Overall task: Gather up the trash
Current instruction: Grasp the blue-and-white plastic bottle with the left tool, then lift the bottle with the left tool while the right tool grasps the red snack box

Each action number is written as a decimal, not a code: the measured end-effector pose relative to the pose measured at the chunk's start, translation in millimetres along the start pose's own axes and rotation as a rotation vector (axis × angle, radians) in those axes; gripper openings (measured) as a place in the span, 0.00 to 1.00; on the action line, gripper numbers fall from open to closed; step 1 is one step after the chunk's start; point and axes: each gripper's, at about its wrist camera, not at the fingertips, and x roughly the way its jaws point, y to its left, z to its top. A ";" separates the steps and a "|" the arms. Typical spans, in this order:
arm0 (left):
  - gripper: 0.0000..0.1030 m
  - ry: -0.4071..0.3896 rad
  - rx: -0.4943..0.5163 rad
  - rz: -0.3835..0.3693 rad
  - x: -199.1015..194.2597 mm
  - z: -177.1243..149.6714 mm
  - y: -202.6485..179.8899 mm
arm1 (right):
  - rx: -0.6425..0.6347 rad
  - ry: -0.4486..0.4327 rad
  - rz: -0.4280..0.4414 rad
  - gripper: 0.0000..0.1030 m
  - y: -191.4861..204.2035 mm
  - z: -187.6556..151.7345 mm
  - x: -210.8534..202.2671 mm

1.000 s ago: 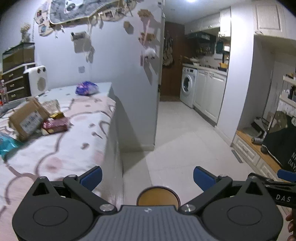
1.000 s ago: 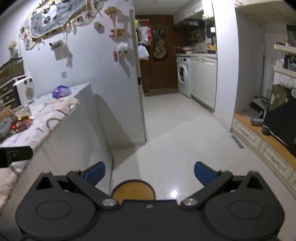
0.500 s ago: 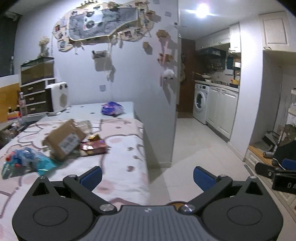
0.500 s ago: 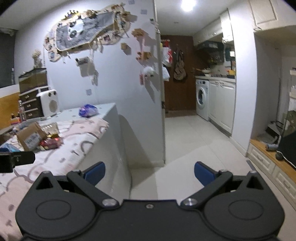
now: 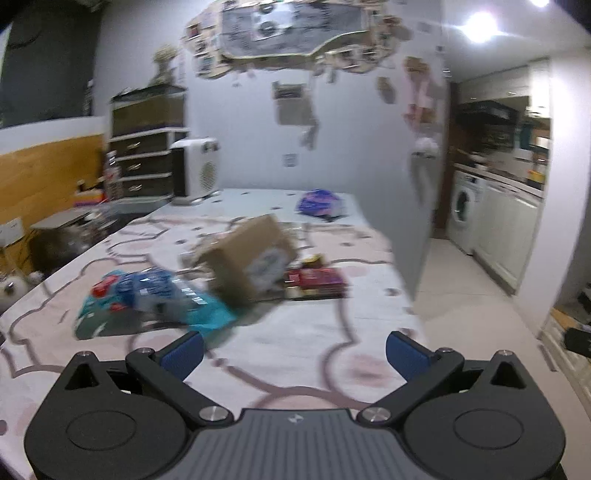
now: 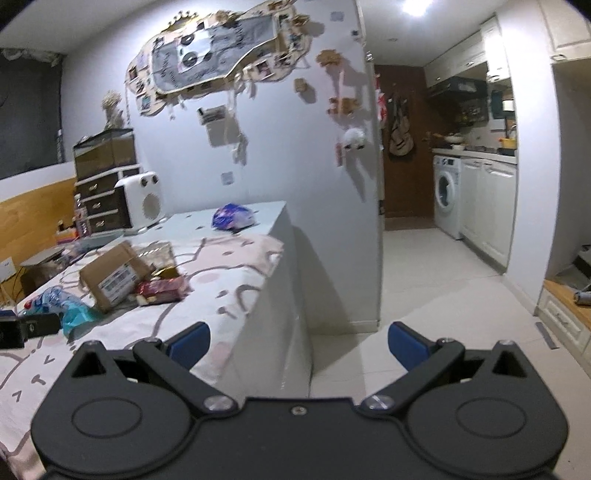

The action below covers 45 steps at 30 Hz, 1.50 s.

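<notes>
A ceiling lamp (image 5: 480, 26) is glaring white at top right in both views, leaving the room dim and bluish. The left view is smearing with motion blur; the box (image 5: 247, 254) is looking soft. Fisheye edges are bending and darkening.

White counter-height table (image 5: 314, 332) draped with a pale pink cloth bearing looping grey-brown lines (image 6: 229, 273); far end bare, light blue-grey.

On the cloth, ahead of the left jaws:
- crumpled blue and teal plastic wrapper with red patches (image 5: 155, 295), nearest, ahead and left
- brown cardboard box with a white shipping label (image 5: 247, 254), tilted, just beyond the wrapper, touching it
- flat dark red snack packet (image 5: 316, 282), right of the box, just beside it
- small gold wrapper (image 5: 313, 260), behind the packet

On the bare far end: purple crumpled bag (image 5: 319, 203), well apart from the rest; white heater with round grille (image 5: 195, 170), far left.

Motion blur in the left view.
</notes>
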 end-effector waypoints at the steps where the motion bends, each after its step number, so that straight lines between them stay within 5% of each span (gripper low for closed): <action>1: 1.00 0.012 -0.016 0.012 6.1 0.9 9.5 | -0.002 0.002 0.000 1.00 4.8 0.0 3.3; 12: 1.00 0.068 -0.180 0.059 85.8 15.5 82.7 | 0.039 0.025 0.035 1.00 47.1 11.6 44.7; 19: 0.91 0.070 -0.301 0.076 137.5 27.2 101.2 | 0.057 0.050 0.087 1.00 64.1 20.4 71.5; 24: 0.78 0.091 -0.327 0.106 163.5 28.5 103.6 | 0.013 0.054 0.107 1.00 78.5 27.7 84.5; 27: 0.60 0.128 -0.308 0.109 174.1 23.7 103.4 | 0.001 0.058 0.139 1.00 86.1 36.6 93.8; 31: 0.41 0.143 -0.277 0.068 171.8 15.3 103.8 | -0.027 0.056 0.165 1.00 97.8 49.1 107.2; 45: 0.39 0.236 -0.091 -0.291 90.7 -21.2 93.6 | -0.080 0.161 0.268 1.00 153.9 46.1 195.0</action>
